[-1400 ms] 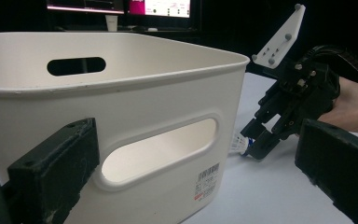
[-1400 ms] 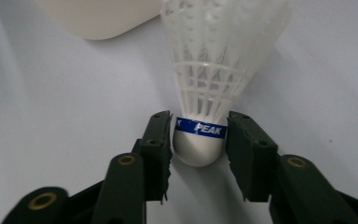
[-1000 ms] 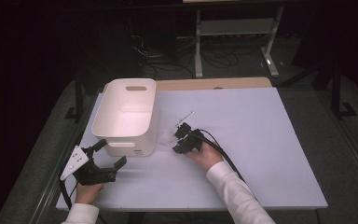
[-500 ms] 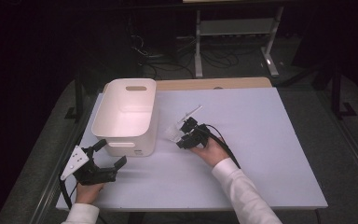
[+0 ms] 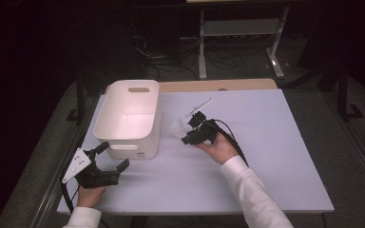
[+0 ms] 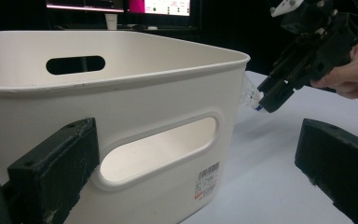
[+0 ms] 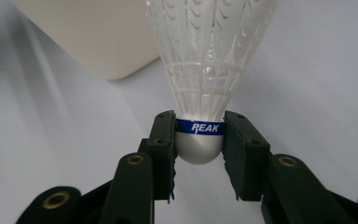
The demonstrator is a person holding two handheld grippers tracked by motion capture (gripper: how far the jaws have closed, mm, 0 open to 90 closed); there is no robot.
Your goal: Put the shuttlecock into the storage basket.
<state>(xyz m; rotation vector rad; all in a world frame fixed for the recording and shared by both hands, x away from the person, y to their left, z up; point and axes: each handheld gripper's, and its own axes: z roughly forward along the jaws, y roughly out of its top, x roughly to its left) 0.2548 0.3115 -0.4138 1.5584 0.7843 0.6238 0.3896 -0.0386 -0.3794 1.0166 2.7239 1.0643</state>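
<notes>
The right tool (image 7: 199, 140) clamps a white shuttlecock (image 7: 204, 70) by its rounded head, jaws pressed on either side of the blue band, skirt pointing away from the hand. In the high view the shuttlecock (image 5: 178, 128) hangs above the pale surface (image 5: 275, 156), just beside the white bin (image 5: 128, 118) and outside its rim. The left tool (image 5: 105, 164) rests near the bin's front corner, jaws spread wide and gripping nothing; in its own view the bin's handle slot sits between them. The likely risk: the head is smooth and round, so a tilt or a knock of the skirt against the bin wall could twist it out of the pinch, dropping the shuttlecock on the surface short of the bin.
</notes>
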